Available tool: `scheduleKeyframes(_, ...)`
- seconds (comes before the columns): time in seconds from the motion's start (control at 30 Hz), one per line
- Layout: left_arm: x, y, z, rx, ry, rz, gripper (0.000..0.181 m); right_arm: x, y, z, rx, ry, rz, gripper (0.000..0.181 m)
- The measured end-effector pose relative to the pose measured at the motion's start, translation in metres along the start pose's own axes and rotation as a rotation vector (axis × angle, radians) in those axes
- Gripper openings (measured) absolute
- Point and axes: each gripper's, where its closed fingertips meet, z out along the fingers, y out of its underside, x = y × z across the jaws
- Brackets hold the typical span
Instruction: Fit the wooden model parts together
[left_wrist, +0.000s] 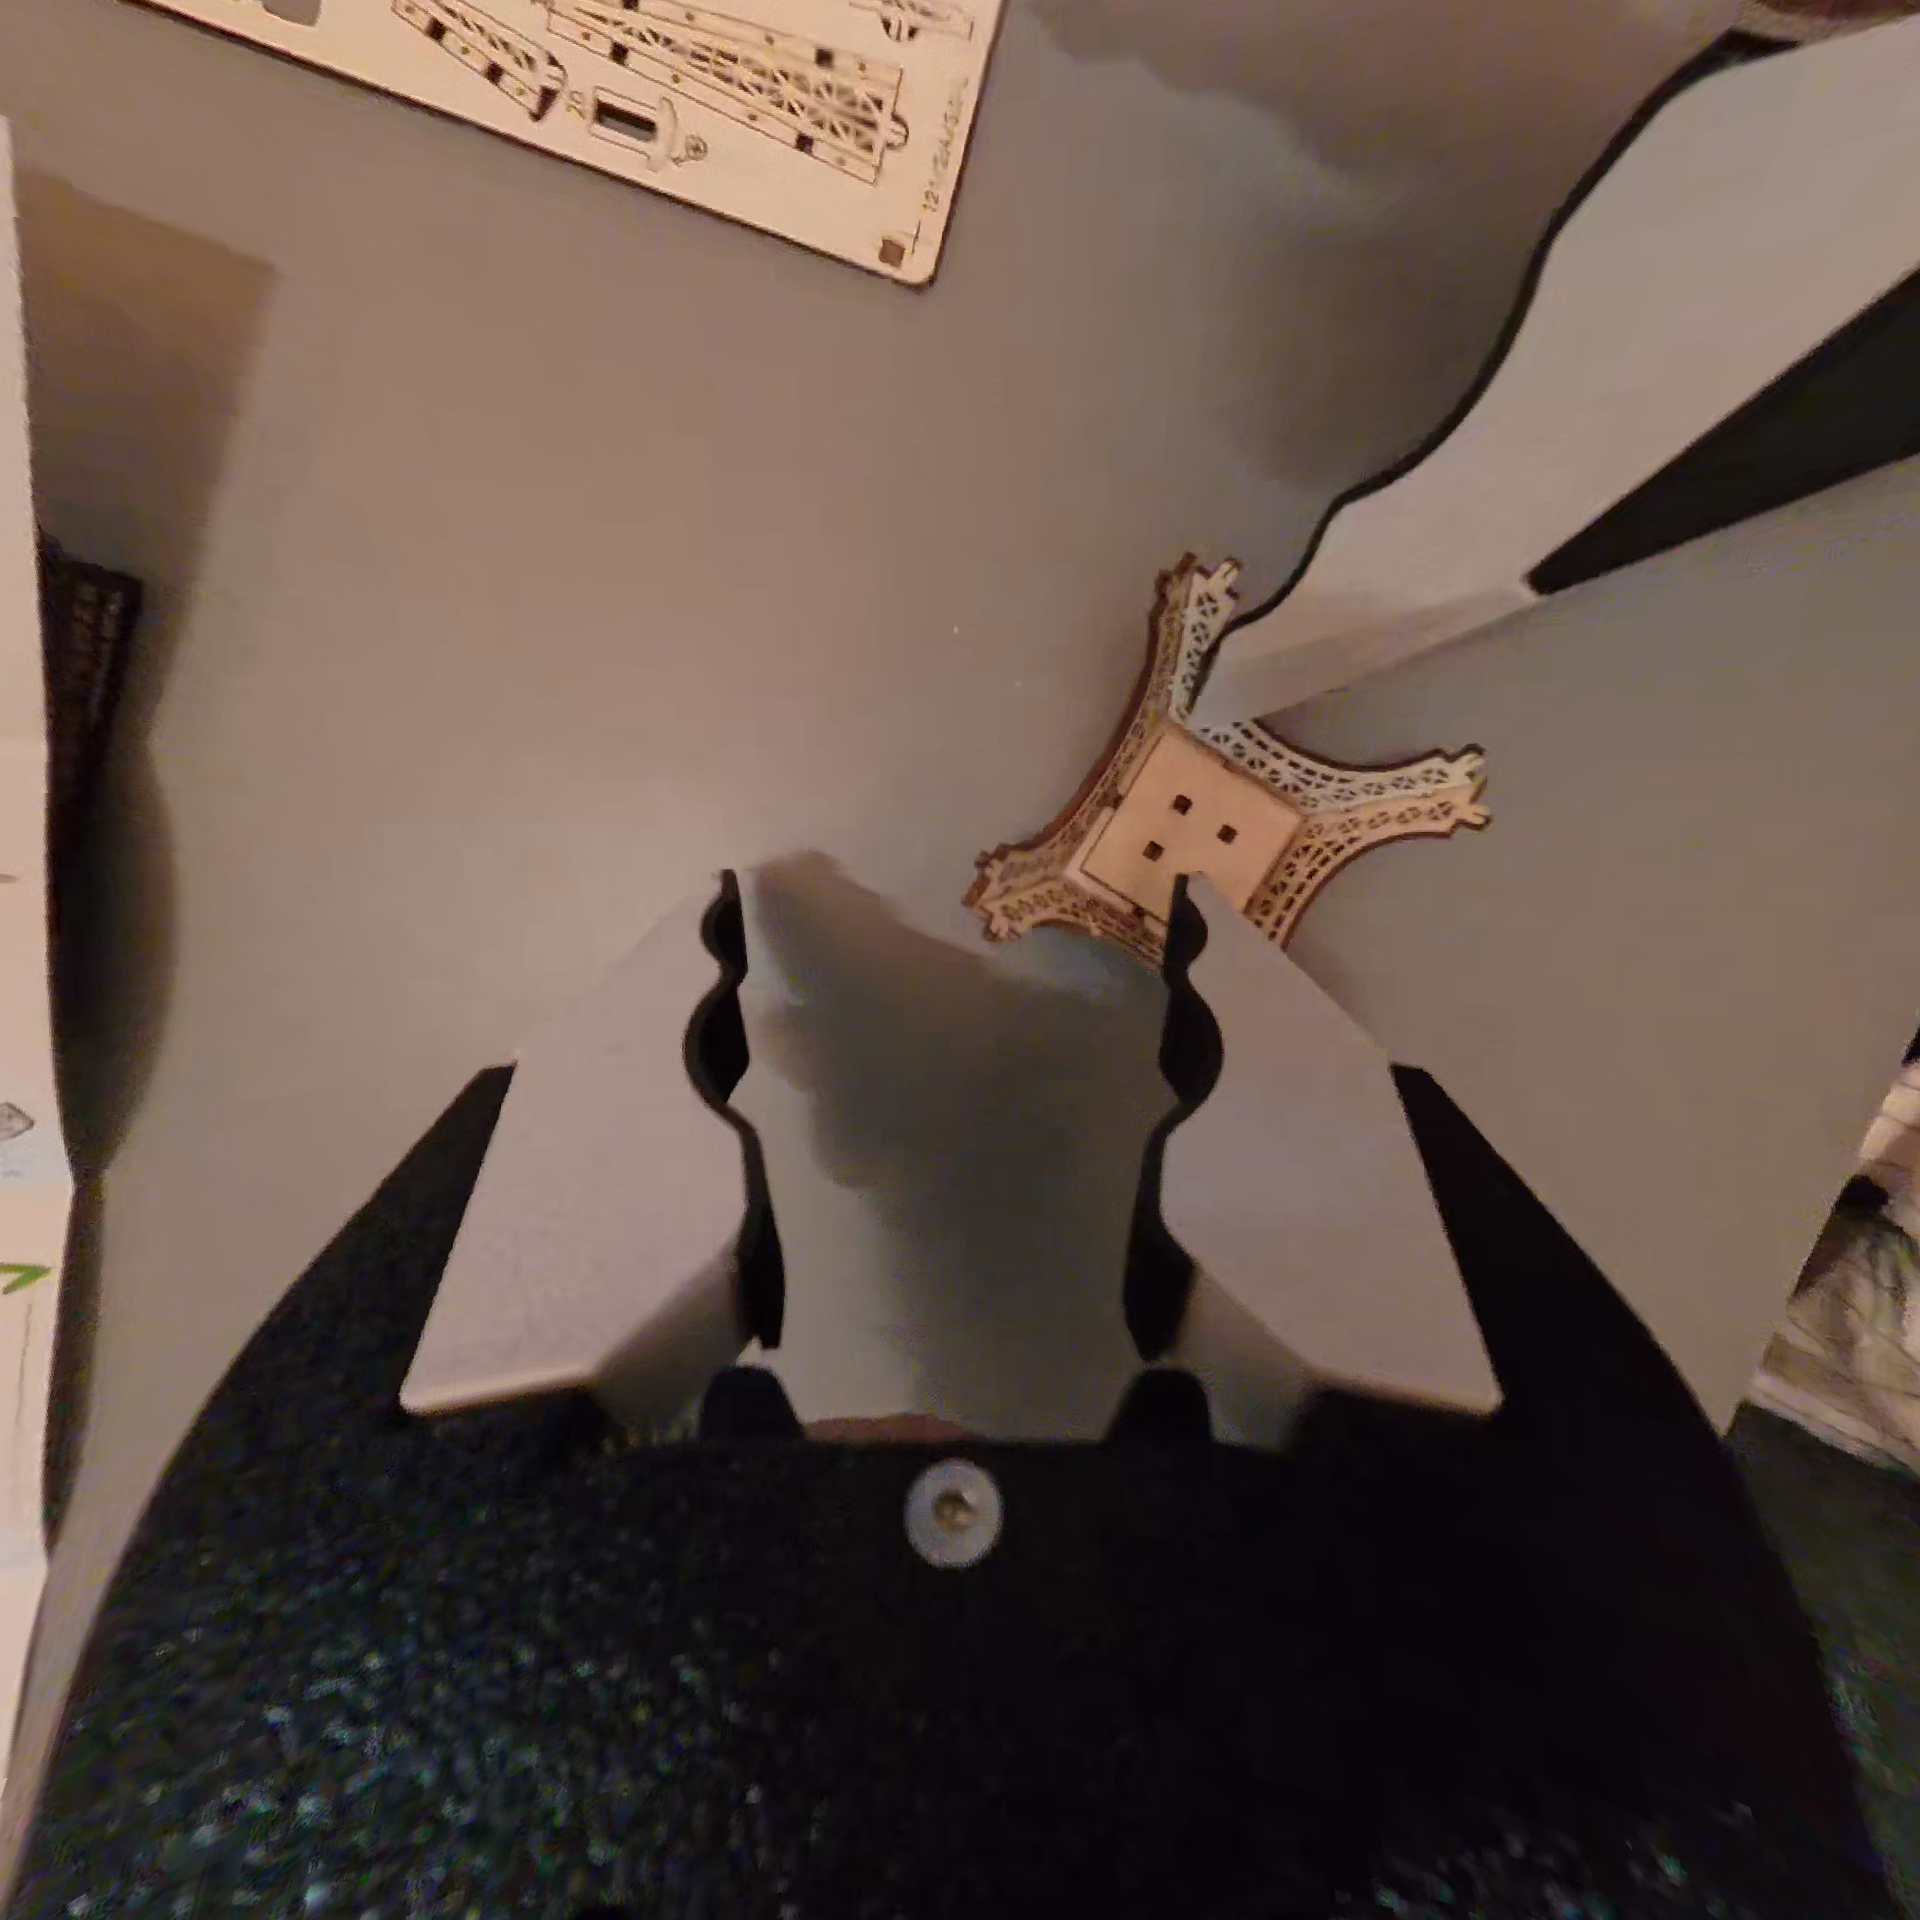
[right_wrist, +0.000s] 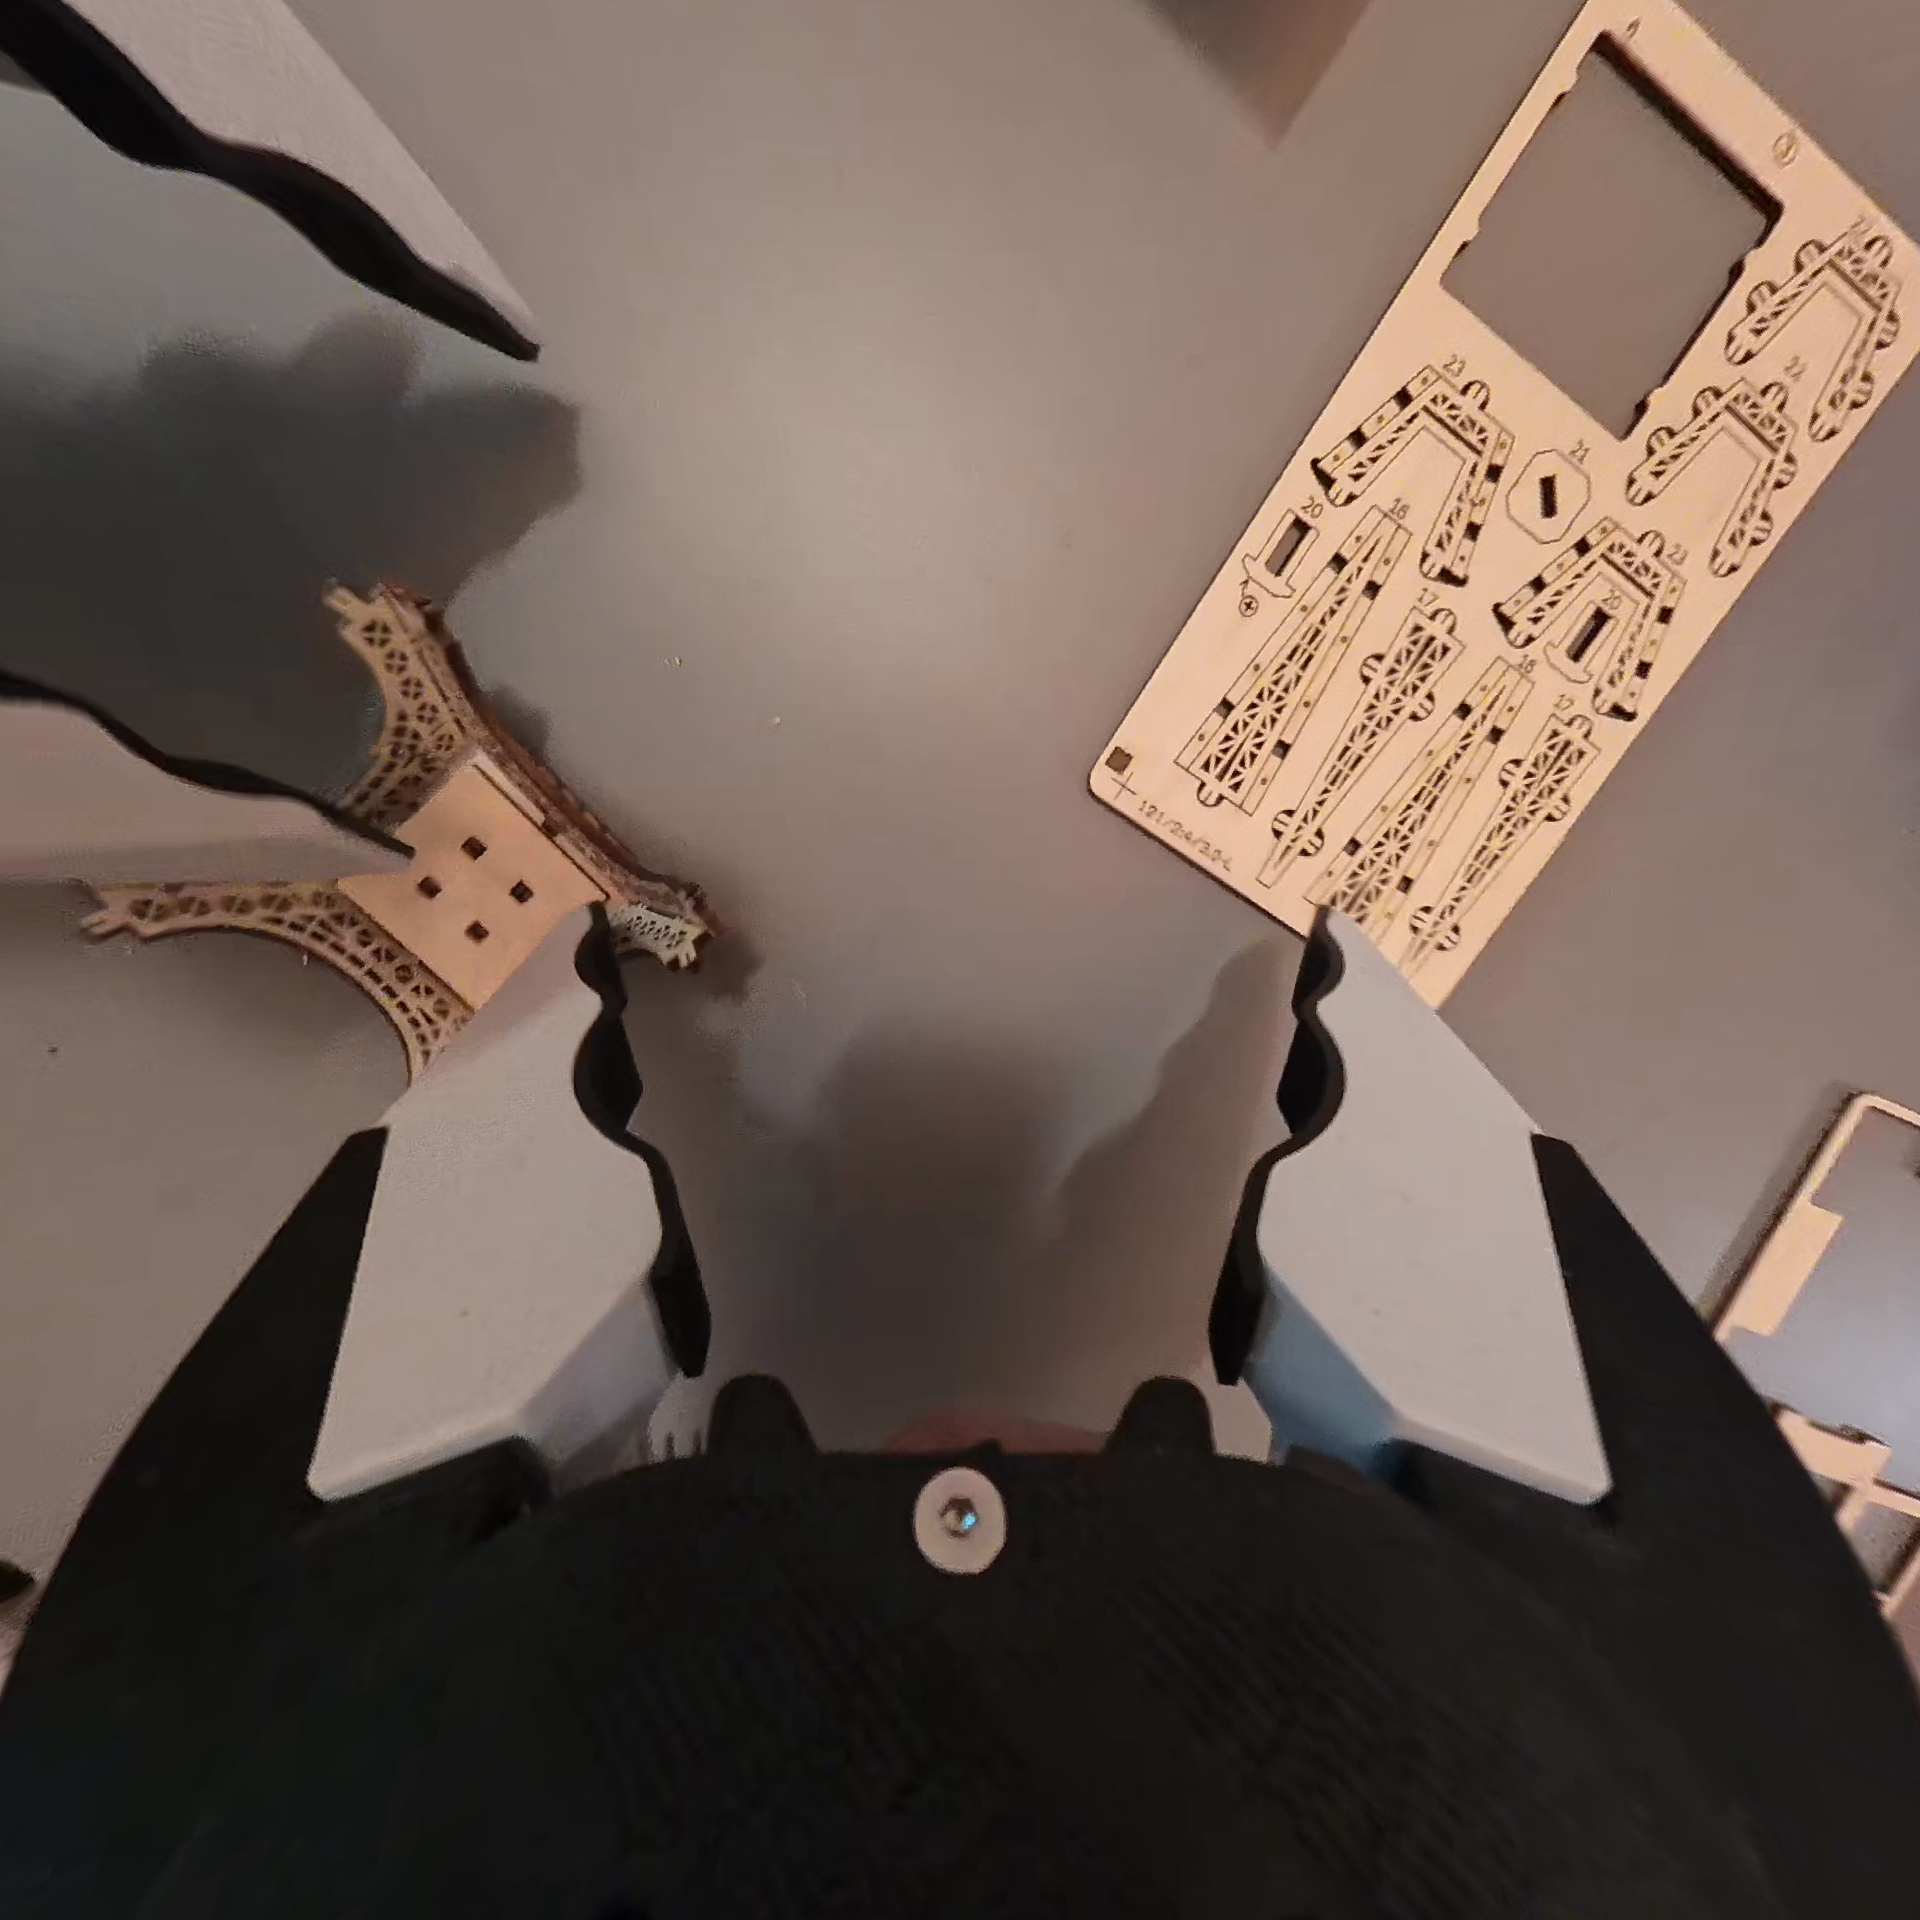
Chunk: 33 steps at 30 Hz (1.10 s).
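Note:
A wooden lattice tower base (left_wrist: 1195, 821) stands on the grey table (left_wrist: 520, 623). It has splayed legs and a square top plate with several small holes. My left gripper (left_wrist: 956, 883) is open and empty, and its right fingertip is at the plate's near edge. My right gripper (right_wrist: 958, 914) is open and empty, and its left fingertip is beside the base (right_wrist: 478, 873). One finger (left_wrist: 1455, 468) of the right gripper comes in from the upper right and ends at the base. The left gripper's fingers (right_wrist: 208, 862) show at the left of the right wrist view, one tip over the plate.
A flat wooden sheet of uncut lattice parts (right_wrist: 1507, 582) lies to the right of the base, and its corner shows in the left wrist view (left_wrist: 727, 104). A punched-out frame (right_wrist: 1787, 1299) lies at the far right. A white box (left_wrist: 21, 727) borders the left. The table edge (left_wrist: 1818, 1247) is at the right.

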Motion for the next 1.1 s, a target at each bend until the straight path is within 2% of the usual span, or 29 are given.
scheduleKeyframes(0.03,0.0,-0.004,-0.005,0.04,0.014,-0.016,0.076,0.001,-0.001,-0.005,0.011,-0.002,-0.002,0.123)
scheduleKeyframes(0.1,0.007,-0.014,-0.021,0.141,0.078,0.018,0.042,-0.001,-0.003,-0.02,0.045,-0.043,-0.003,0.114)
scheduleKeyframes(0.13,0.01,-0.021,-0.031,0.207,0.101,0.055,0.028,-0.005,-0.004,-0.028,0.067,-0.086,-0.01,0.093)
scheduleKeyframes(0.17,0.014,-0.027,-0.041,0.27,0.116,0.098,0.022,-0.009,-0.007,-0.036,0.099,-0.123,-0.01,0.067)
scheduleKeyframes(0.23,0.024,-0.034,-0.056,0.336,0.164,0.2,0.009,-0.018,-0.012,-0.051,0.171,-0.205,-0.004,0.053)
scheduleKeyframes(0.27,0.031,-0.031,-0.059,0.324,0.201,0.273,0.003,-0.026,-0.014,-0.058,0.206,-0.258,-0.02,0.031)
scheduleKeyframes(0.33,0.038,-0.018,-0.055,0.243,0.225,0.41,0.0,-0.043,-0.013,-0.07,0.265,-0.342,-0.071,0.0)
scheduleKeyframes(0.43,0.044,-0.01,-0.04,0.18,0.242,0.534,0.0,-0.06,-0.008,-0.071,0.308,-0.322,-0.225,0.0)
scheduleKeyframes(0.5,0.049,-0.007,-0.029,0.122,0.28,0.579,0.0,-0.057,-0.004,-0.06,0.273,-0.185,-0.359,0.0)
scheduleKeyframes(0.57,0.046,-0.003,-0.02,0.041,0.271,0.604,0.0,-0.068,0.004,-0.049,0.221,-0.184,-0.473,0.0)
scheduleKeyframes(0.67,0.043,0.004,-0.015,-0.05,0.276,0.618,0.0,-0.08,-0.001,-0.045,0.267,-0.182,-0.544,0.0)
scheduleKeyframes(0.77,0.044,0.007,-0.012,-0.073,0.286,0.618,0.0,-0.071,-0.013,-0.047,0.354,-0.067,-0.601,0.0)
scheduleKeyframes(0.8,0.044,0.007,-0.012,-0.079,0.285,0.599,0.0,-0.065,-0.015,-0.047,0.35,-0.033,-0.584,0.0)
scheduleKeyframes(0.87,0.043,0.003,-0.01,-0.056,0.277,0.572,0.0,-0.068,-0.013,-0.042,0.312,-0.103,-0.515,0.0)
scheduleKeyframes(0.93,0.042,0.001,-0.011,-0.029,0.273,0.545,0.0,-0.061,-0.018,-0.037,0.309,-0.08,-0.399,0.0)
scheduleKeyframes(1.0,0.041,-0.003,-0.014,0.06,0.257,0.556,0.0,-0.07,-0.017,-0.035,0.3,-0.158,-0.303,0.0)
scheduleKeyframes(1.1,0.046,-0.01,-0.022,0.226,0.225,0.681,0.0,-0.082,-0.018,-0.031,0.282,-0.262,-0.212,0.0)
